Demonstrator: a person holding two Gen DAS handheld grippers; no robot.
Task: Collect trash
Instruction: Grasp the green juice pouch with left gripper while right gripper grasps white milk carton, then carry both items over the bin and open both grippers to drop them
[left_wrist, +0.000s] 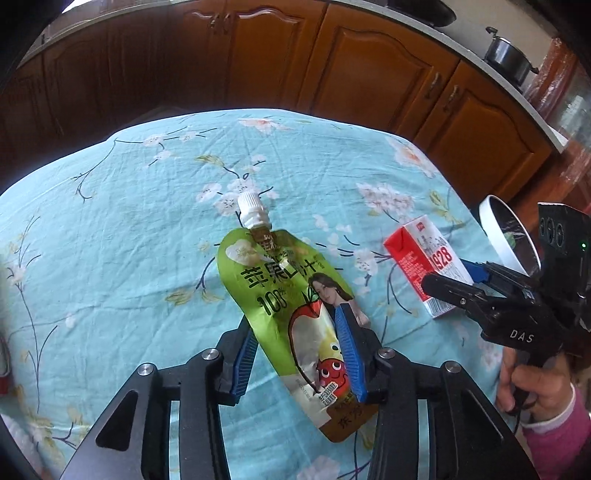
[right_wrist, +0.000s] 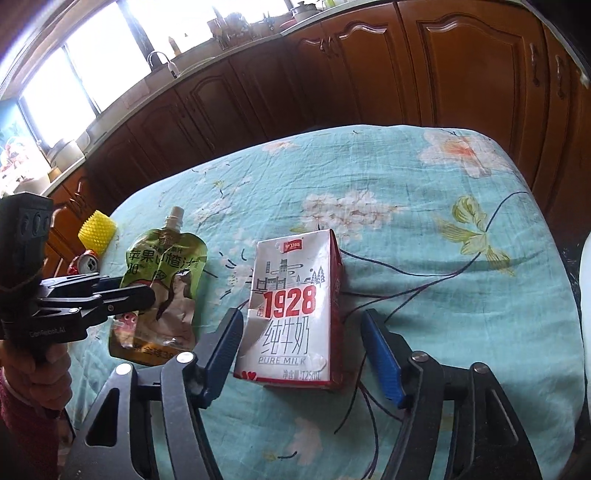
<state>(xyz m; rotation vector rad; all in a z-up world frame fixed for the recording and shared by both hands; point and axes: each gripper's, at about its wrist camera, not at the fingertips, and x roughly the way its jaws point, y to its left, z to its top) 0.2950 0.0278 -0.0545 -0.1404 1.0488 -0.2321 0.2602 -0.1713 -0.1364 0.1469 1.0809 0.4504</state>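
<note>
Currently the green juice pouch (left_wrist: 295, 325) is lying flat on the desk (left_wrist: 110, 229), white cap (left_wrist: 252, 210) pointing away, its lower half crinkled and sitting between the blue pads of the left tongs (left_wrist: 295, 354); the pads are flanking its edges, but whether they are pressing cannot be told. Just to its right the red-and-white milk carton (right_wrist: 295, 314) marked "1928" is lying with dented corners between the right tongs (right_wrist: 301, 349), which are standing wide with a clear gap on the right side. Beyond the pouch, a yellow spiky object (right_wrist: 96, 230) and a red can (right_wrist: 86, 263) are sitting near the desk's left edge. A white-rimmed bin (left_wrist: 508, 236) is standing just off the right edge. Floral cloth beyond both items is lying bare up to the far edge.
</note>
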